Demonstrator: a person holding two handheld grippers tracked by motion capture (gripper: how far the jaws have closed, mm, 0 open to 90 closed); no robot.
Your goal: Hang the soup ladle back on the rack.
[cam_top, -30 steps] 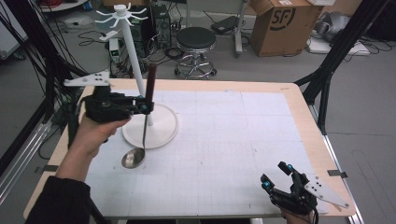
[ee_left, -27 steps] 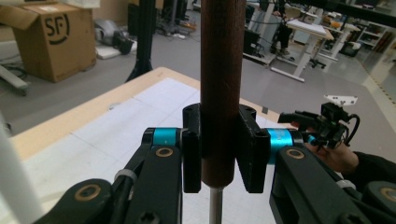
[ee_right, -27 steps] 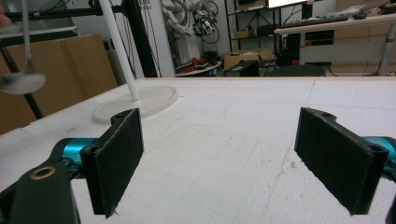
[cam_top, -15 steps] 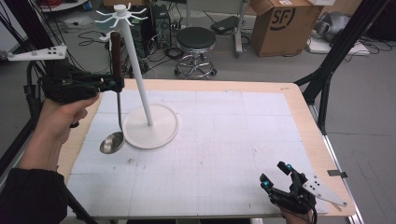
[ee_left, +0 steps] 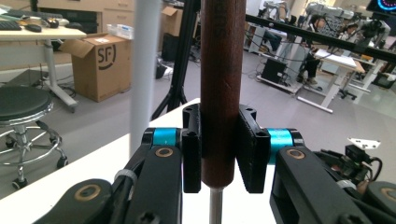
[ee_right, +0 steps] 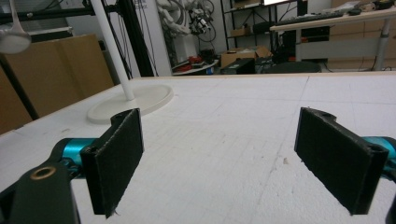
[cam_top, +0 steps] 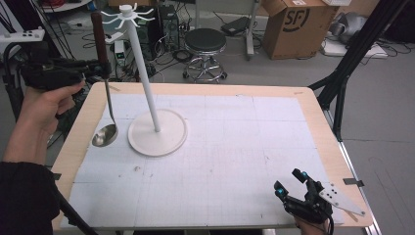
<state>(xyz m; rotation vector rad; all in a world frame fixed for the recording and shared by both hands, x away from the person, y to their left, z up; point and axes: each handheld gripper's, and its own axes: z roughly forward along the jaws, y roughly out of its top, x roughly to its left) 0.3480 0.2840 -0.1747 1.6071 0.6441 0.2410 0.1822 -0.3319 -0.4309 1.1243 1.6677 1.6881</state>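
A ladle with a dark wooden handle (cam_top: 100, 36) and a steel bowl (cam_top: 104, 135) hangs upright in the air at the table's left edge. My left gripper (cam_top: 100, 68) is shut on the handle (ee_left: 222, 88), which stands between its pads low on the wood. A white rack (cam_top: 156, 131) with a round base, a thin pole (ee_left: 144, 70) and hooks at the top (cam_top: 128, 13) stands just right of the ladle. My right gripper (cam_top: 289, 183) rests near the table's front right corner, its jaws wide apart with nothing between them (ee_right: 219, 158).
The white gridded mat (cam_top: 235, 147) covers most of the wooden table. Beyond the far edge stand a black stool (cam_top: 205, 46), a cardboard box (cam_top: 298, 27) and black tripod legs (cam_top: 342, 73). The rack's base (ee_right: 133, 105) lies far ahead in the right gripper view.
My left gripper has lifted the ladle and carried it to the left, away from the rack's base; the bowl now hangs over the table's left edge. The right gripper has stayed put.
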